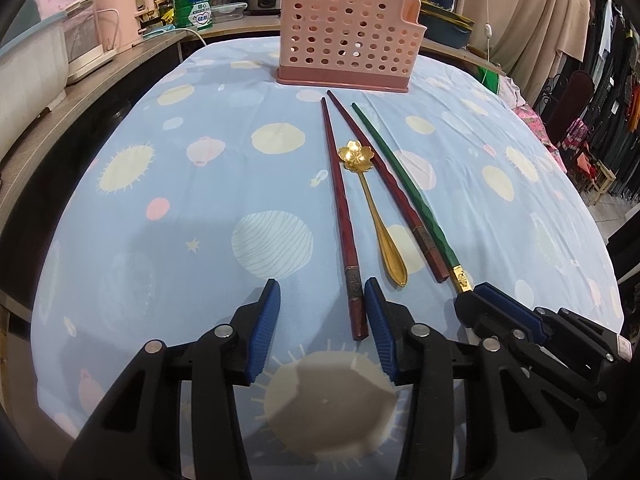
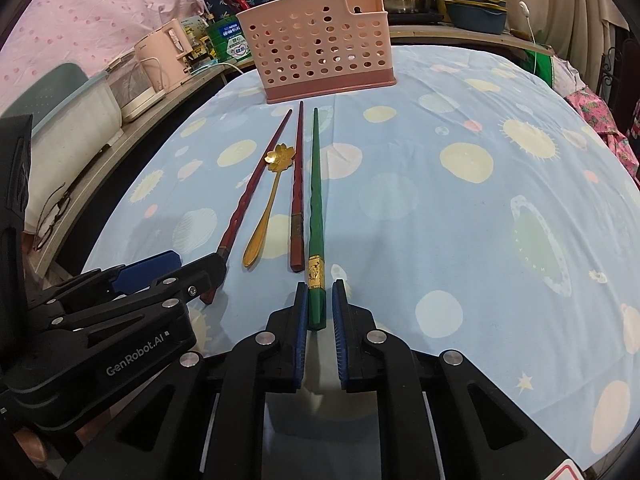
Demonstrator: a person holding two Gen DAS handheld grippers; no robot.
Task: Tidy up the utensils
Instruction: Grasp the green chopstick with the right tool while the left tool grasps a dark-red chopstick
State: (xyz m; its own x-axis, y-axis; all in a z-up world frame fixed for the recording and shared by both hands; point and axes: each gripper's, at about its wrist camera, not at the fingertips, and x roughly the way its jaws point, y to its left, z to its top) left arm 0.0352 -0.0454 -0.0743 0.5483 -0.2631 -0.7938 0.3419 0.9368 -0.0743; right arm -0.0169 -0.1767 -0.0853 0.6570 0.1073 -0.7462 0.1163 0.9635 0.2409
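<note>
A pink perforated utensil basket (image 1: 348, 36) (image 2: 320, 52) stands at the far side of the table. In front of it lie two dark red chopsticks (image 1: 338, 200) (image 1: 384, 176), a gold flower-headed spoon (image 1: 370, 200) (image 2: 268, 204) and a green chopstick (image 1: 404, 184) (image 2: 316, 208). My left gripper (image 1: 322, 288) is open, its right finger beside the near end of the left red chopstick (image 2: 244, 208). My right gripper (image 2: 320, 286) (image 1: 476, 292) has its pads around the green chopstick's near end, narrowly apart; the chopstick still lies on the cloth.
The table wears a light blue cloth (image 1: 180, 200) with planet prints. A wooden shelf (image 1: 80, 92) along the left and back carries a pink kettle (image 1: 128, 12), white tubs, pots and a green tin. Clothes hang at the right (image 1: 600, 60).
</note>
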